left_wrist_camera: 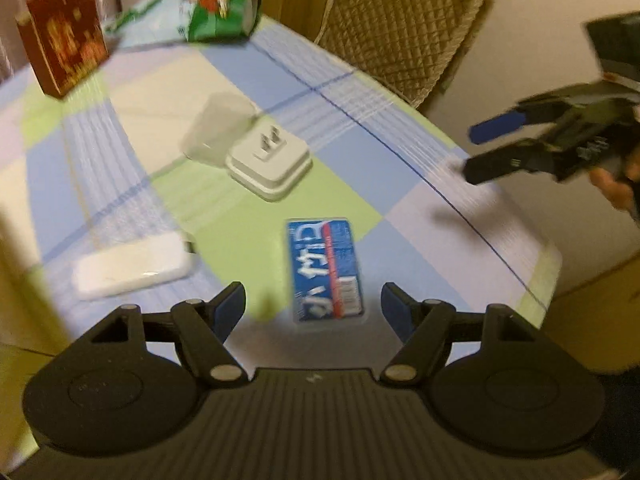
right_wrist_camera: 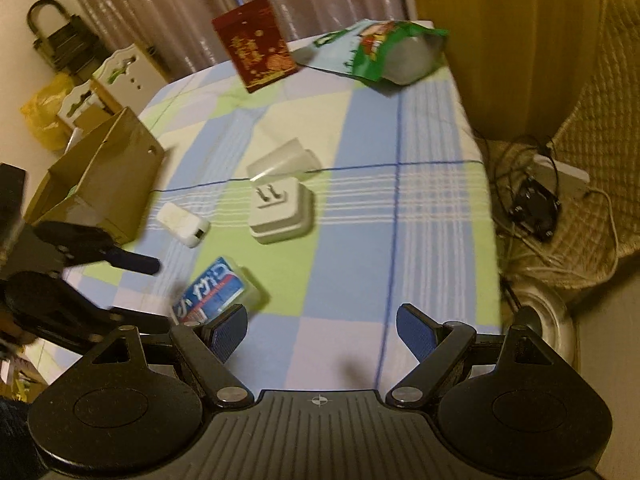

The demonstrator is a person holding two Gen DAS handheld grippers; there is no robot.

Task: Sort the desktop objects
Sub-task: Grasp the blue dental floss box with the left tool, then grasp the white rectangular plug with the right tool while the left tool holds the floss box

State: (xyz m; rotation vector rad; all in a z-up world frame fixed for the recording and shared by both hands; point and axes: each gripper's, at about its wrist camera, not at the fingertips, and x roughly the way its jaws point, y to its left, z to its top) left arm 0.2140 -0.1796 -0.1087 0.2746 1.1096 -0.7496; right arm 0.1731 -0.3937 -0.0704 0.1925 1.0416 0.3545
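A blue tissue pack lies on the checked tablecloth just ahead of my left gripper, which hovers open with nothing between its pads. Beyond it are a white plug adapter with its prongs up, a clear plastic cup on its side and a flat white charger. My right gripper is open and empty above the near table edge, with the tissue pack to its front left. The left gripper shows at the left of the right wrist view, and the right gripper at the right of the left wrist view.
A red box and a green snack bag stand at the far end of the table. An open cardboard box sits at the left edge. A quilted chair and tangled cables lie beyond the right edge.
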